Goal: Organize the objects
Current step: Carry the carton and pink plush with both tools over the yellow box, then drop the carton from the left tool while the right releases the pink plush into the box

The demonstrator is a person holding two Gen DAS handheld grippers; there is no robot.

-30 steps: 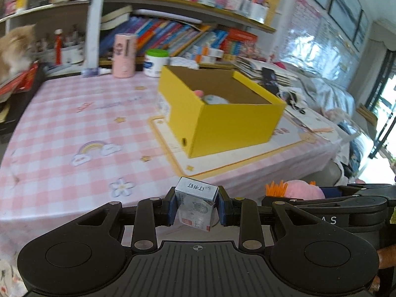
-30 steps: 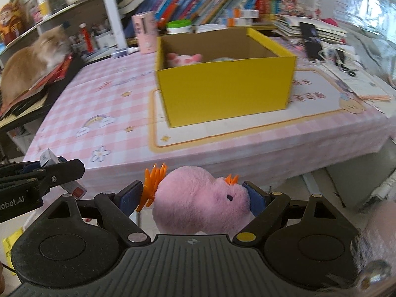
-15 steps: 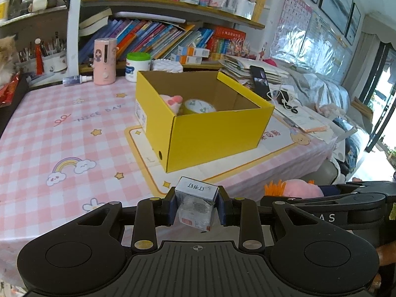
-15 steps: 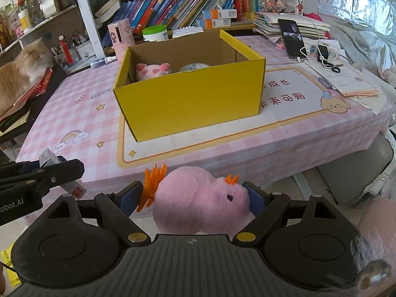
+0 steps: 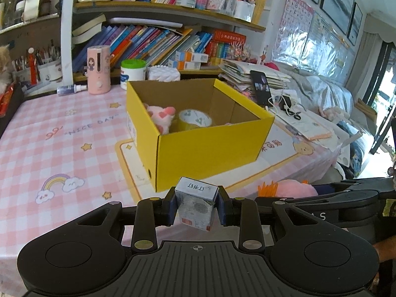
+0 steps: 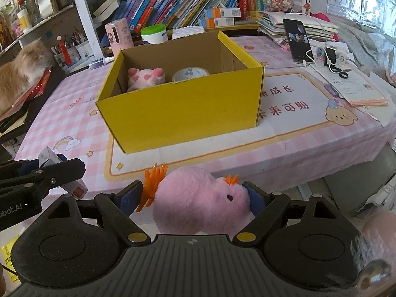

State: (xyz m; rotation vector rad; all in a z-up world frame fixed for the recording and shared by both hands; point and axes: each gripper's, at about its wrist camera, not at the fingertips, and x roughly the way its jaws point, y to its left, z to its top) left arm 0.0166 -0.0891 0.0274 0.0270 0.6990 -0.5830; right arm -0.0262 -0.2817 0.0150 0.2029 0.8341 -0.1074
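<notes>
a table under a pink checked tablecloth [image 5: 61, 133] fills both views, backed at 12 o'clock by a bookshelf [image 5: 153, 37] of leaning books. at the centre of the cloth an open yellow cardboard box [image 6: 183, 109] sits on a cream mat with an orange border [image 6: 297, 113]. inside the box, against its 9 o'clock wall, lies a pink-and-white plush toy [image 6: 144, 78], with a roll of tape [image 6: 190, 74] just beside it toward 3 o'clock. an orange long-haired cat [image 6: 19, 71] sits off the table at 9 o'clock in the right wrist view. behind the box at 11 o'clock stand a pink cylinder [image 5: 99, 73] and a green-lidded white tub [image 5: 133, 73]; a phone [image 6: 299, 40] is propped at 2 o'clock.

the right gripper [image 6: 198, 198] has its jaws spread wide and pressed on a pink plush creature with orange tufts [image 6: 198, 200], at 6 o'clock, short of the table edge. the left gripper [image 5: 196, 206] is clamped tight on a small grey-white staple carton [image 5: 195, 203], likewise at 6 o'clock before the box's near corner.
</notes>
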